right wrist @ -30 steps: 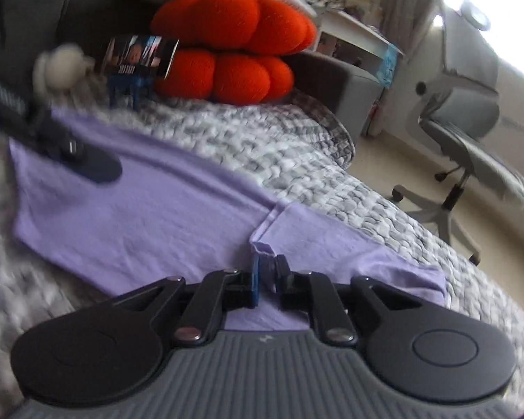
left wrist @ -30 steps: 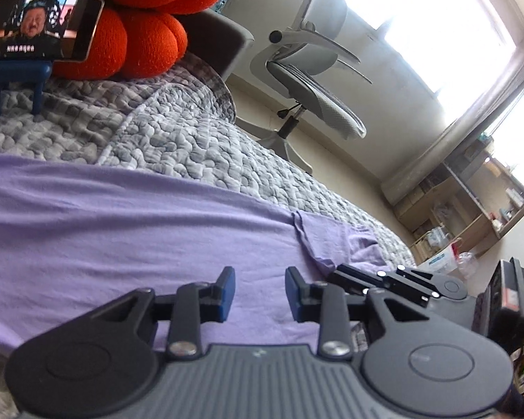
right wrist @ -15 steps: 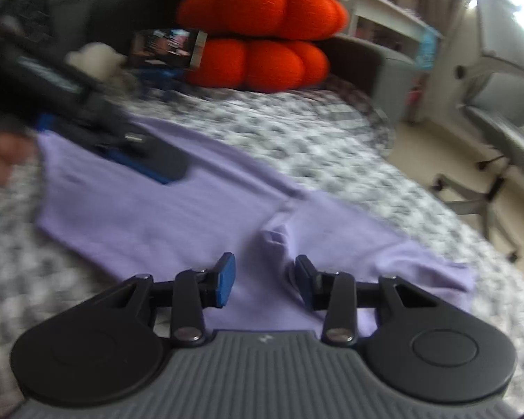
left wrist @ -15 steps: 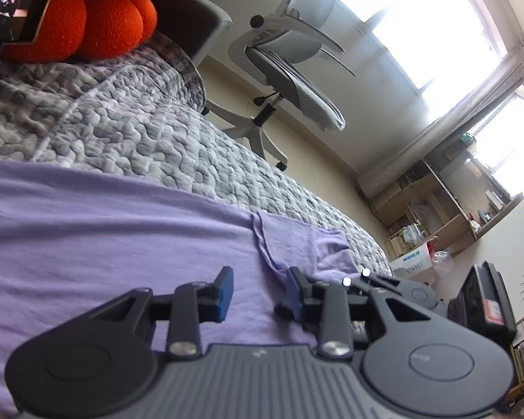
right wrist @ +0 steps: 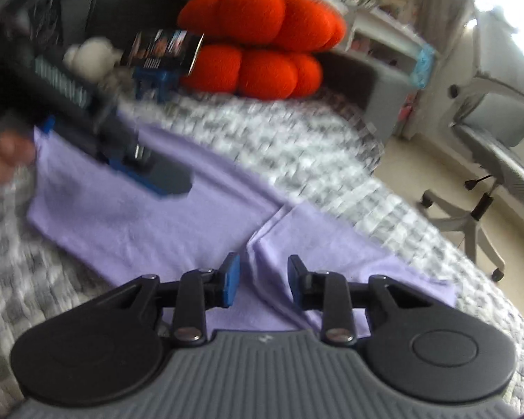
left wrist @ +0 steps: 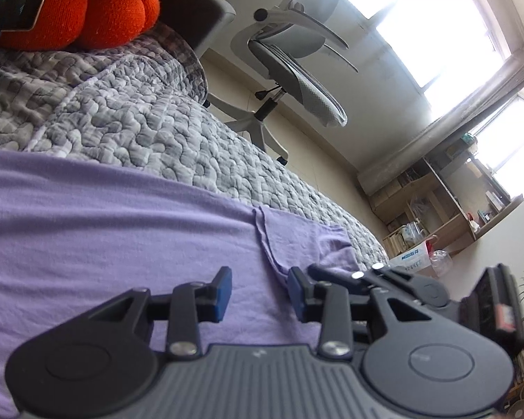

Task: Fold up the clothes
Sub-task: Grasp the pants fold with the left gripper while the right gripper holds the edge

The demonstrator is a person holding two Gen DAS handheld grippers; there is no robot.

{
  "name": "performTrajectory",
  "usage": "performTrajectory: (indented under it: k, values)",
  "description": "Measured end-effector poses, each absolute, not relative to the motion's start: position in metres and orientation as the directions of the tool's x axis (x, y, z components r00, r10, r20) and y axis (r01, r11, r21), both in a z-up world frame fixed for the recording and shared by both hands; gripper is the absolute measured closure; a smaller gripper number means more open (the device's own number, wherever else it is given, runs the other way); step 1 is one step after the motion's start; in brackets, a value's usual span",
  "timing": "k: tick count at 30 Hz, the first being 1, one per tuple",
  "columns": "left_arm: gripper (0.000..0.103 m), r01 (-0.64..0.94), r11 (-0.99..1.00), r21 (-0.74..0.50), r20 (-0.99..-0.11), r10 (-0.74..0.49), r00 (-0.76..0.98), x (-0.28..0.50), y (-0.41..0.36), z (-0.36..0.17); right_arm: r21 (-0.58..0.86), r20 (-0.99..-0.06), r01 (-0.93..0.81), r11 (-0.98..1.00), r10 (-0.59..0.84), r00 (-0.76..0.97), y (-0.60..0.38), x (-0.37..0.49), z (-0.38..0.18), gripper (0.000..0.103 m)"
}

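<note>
Currently your left gripper [left wrist: 258, 293] and right gripper [right wrist: 263, 281] hang with jaws apart, empty, over the lavender garment [right wrist: 164, 216] lying spread on the bedspread [left wrist: 157, 132], sleeve [right wrist: 331, 255] outstretched.

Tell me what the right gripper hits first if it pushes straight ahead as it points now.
Most likely the purple shirt: the open right gripper points at the raised sleeve seam just ahead of its fingertips. Beyond lies the grey quilt. Depth is hard to judge in this blurred view.
</note>
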State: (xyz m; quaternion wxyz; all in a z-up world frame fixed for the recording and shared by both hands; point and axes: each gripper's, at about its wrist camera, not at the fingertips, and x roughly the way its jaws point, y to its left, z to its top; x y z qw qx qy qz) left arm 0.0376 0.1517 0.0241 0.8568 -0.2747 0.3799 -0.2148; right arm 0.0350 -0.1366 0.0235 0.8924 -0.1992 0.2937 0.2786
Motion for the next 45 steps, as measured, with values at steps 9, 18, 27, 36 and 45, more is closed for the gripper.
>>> performTrajectory:
  k: [9,18,27,36,45]
  values:
    - [0.061,0.131,0.626,-0.769,-0.459,-0.683,0.568,0.054,0.146,0.020,-0.171,-0.558,-0.547,0.820,0.377,0.740,-0.140,0.025,0.039,0.100]
    - [0.055,0.051,0.567,-0.822,-0.461,-0.716,0.524,0.087,0.119,0.003,-0.155,-0.501,-0.474,0.867,0.344,0.794,-0.141,0.021,0.043,0.100]
    - [0.097,0.059,0.641,-0.766,-0.506,-0.656,0.560,0.108,0.099,0.008,-0.203,-0.488,-0.449,0.870,0.308,0.817,-0.126,0.017,0.043,0.100]
    - [0.102,0.173,0.724,-0.668,-0.450,-0.578,0.681,0.094,0.121,0.050,-0.155,-0.499,-0.431,0.889,0.306,0.811,-0.090,0.016,0.070,0.100]
    - [0.102,0.099,0.744,-0.661,-0.479,-0.520,0.707,0.075,0.162,0.021,0.108,-0.581,-0.452,0.886,0.425,0.694,-0.084,0.023,0.065,0.100]
